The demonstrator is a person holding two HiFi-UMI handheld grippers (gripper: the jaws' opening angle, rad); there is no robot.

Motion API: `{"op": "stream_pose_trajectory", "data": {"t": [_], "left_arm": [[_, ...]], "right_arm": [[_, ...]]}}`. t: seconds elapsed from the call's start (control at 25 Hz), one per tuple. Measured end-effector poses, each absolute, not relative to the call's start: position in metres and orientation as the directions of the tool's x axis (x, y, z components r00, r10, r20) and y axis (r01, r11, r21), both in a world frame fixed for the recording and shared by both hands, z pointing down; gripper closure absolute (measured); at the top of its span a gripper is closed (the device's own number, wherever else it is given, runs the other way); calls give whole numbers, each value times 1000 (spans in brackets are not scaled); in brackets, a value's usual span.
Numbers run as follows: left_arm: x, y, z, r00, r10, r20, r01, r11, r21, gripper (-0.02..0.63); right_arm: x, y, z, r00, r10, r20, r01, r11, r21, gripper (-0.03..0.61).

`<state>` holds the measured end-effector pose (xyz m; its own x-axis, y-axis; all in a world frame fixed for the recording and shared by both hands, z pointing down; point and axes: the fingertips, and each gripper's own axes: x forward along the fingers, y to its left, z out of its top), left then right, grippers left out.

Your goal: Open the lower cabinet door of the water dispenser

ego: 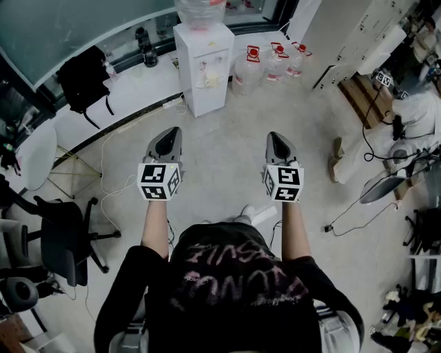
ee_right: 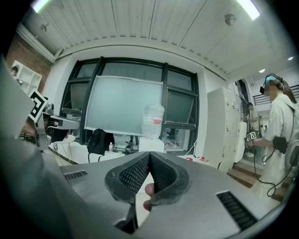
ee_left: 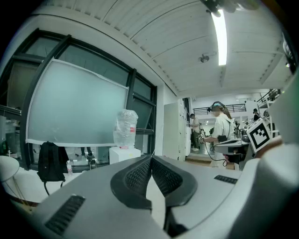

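Note:
The white water dispenser (ego: 204, 65) stands across the floor by the window ledge, a clear bottle (ego: 200, 12) on top; its lower cabinet door (ego: 210, 93) looks closed. Both grippers are held out side by side well short of it, touching nothing. My left gripper (ego: 171, 132) is shut and empty, jaw tips meeting (ee_left: 152, 157); the dispenser (ee_left: 124, 153) shows just left of them. My right gripper (ego: 274, 136) is also shut and empty (ee_right: 149, 153), with the dispenser (ee_right: 150, 144) and bottle (ee_right: 153, 120) straight ahead beyond its tips.
Several water jugs (ego: 272, 62) sit on the floor right of the dispenser. A black backpack (ego: 83, 79) rests on the white ledge at left, a black office chair (ego: 65, 238) nearer left. White lockers (ego: 365, 34) and a seated person (ego: 413, 117) are at right. Cables cross the floor.

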<state>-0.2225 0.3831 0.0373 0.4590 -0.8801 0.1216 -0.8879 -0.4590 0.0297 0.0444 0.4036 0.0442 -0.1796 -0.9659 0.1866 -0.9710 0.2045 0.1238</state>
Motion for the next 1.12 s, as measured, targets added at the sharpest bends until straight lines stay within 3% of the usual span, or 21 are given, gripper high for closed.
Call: {"op": "stream_pose_trajectory", "data": {"t": [1.12], "left_arm": [[-207, 339, 95, 489, -844, 220, -871, -484, 81, 601]], "right_arm": [[49, 358, 88, -188, -947, 262, -970, 221, 102, 565]]}}
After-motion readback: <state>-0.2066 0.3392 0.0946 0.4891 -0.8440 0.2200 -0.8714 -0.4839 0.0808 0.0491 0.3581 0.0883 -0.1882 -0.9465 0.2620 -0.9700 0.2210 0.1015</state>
